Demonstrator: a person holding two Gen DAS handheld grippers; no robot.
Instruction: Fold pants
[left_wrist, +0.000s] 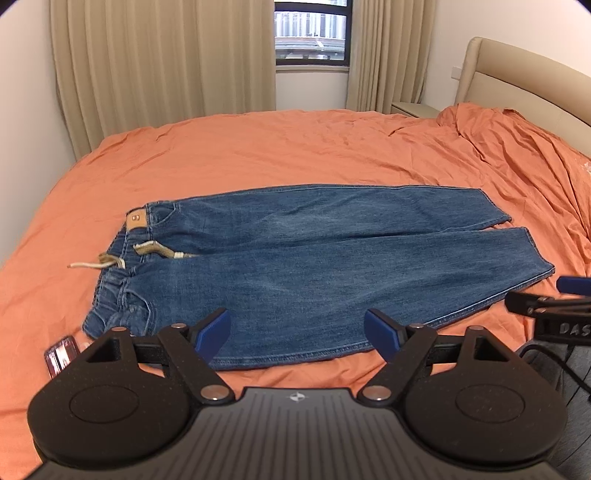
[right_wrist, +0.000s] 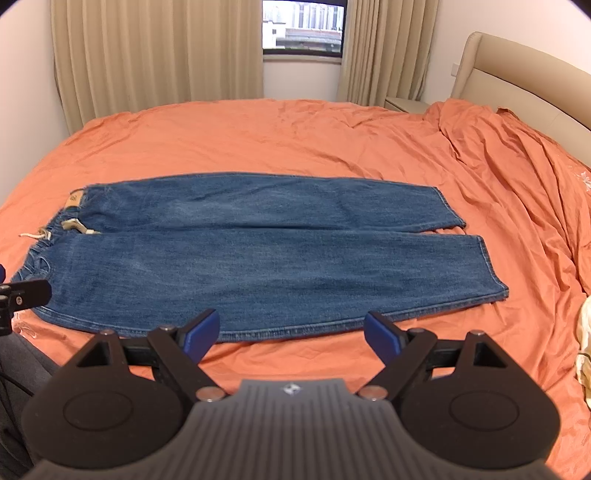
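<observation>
Blue denim pants (left_wrist: 295, 266) lie spread flat on a bed covered with an orange sheet (left_wrist: 258, 155), waistband toward the left and the two legs running side by side to the right, their hems slightly staggered, the far one set back a little to the left of the near one. A tan patch (left_wrist: 135, 221) sits at the far corner of the waistband, and a pale drawstring (left_wrist: 110, 261) trails from the waist onto the sheet. The left gripper (left_wrist: 297, 334), held by a person, hovers over the near edge of the pants, its blue-padded fingers (left_wrist: 214, 332) spread wide with nothing between them. The right gripper (right_wrist: 291, 332) is likewise released and empty, poised just short of the near leg's lower seam, with bare sheet under its pads. In the left wrist view part of the right gripper shows at the right edge, near the hem end; in the right wrist view part of the left gripper shows at the left edge, close to the waistband. The sheet is bunched in folds toward a beige headboard (left_wrist: 524, 81) at the right. Beige curtains (left_wrist: 166, 62) frame a window (left_wrist: 312, 33) on the far wall. A small striped object (left_wrist: 61, 354) lies on the sheet near the waistband corner; what it is cannot be told.
</observation>
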